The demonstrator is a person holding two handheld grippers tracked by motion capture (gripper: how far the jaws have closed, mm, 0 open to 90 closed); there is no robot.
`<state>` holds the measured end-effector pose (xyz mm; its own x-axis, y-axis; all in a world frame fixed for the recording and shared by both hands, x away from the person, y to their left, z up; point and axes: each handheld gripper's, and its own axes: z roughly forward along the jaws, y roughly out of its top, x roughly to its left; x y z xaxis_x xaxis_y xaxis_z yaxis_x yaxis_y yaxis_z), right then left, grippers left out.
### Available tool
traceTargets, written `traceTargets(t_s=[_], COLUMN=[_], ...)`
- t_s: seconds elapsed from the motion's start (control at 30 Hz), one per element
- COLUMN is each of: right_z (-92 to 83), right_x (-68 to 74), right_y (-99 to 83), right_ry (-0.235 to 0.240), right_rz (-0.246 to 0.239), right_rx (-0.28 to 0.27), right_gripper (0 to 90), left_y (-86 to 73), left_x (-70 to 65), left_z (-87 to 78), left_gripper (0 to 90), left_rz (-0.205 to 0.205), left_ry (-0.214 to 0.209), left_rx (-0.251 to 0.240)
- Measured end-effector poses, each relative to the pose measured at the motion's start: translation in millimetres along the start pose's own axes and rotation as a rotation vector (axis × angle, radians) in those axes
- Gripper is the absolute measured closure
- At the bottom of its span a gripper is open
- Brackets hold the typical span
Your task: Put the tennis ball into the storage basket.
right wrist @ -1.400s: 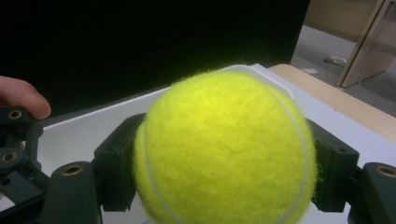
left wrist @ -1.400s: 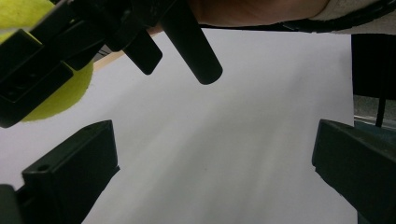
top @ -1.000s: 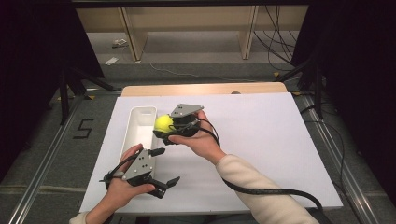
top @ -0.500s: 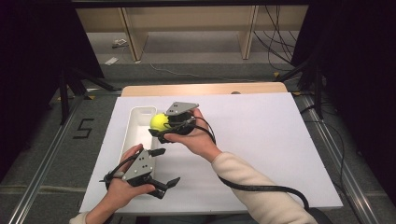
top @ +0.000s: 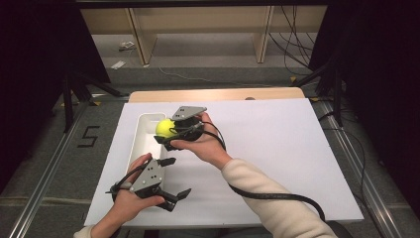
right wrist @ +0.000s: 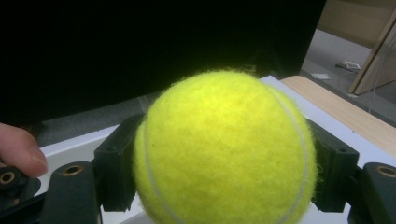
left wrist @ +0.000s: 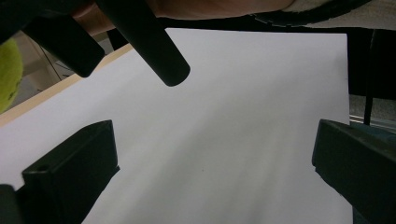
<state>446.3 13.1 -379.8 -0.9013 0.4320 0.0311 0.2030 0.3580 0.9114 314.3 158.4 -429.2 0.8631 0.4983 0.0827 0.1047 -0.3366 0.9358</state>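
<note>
Right gripper clamping fuzzy yellow tennis ball above white oblong plastic tray; early release risks bounce-out onto tabletop. Left gripper spread wide, idle.

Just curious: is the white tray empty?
Looks empty: the white tray shows bare floor, and the tennis ball sits clamped in the right gripper above it.

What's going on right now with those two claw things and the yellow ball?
Right hand-held gripper shut on tennis ball, held over the white tray. Left hand-held gripper open, empty, near the table's front edge. Nothing in the way.
</note>
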Motion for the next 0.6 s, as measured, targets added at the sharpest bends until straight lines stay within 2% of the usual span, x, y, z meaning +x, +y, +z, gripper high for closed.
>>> traceTargets(t_s=[0.6], right_z=[9.7], right_x=[0.1], right_y=[4.8], right_ry=[0.015], right_rz=[0.001], right_rx=[0.01], right_gripper=[26.4], left_y=[1.6], left_x=[-1.1], left_z=[-1.6], left_gripper=[0.0], left_rz=[0.011], left_ry=[-0.001], left_rx=[-0.004])
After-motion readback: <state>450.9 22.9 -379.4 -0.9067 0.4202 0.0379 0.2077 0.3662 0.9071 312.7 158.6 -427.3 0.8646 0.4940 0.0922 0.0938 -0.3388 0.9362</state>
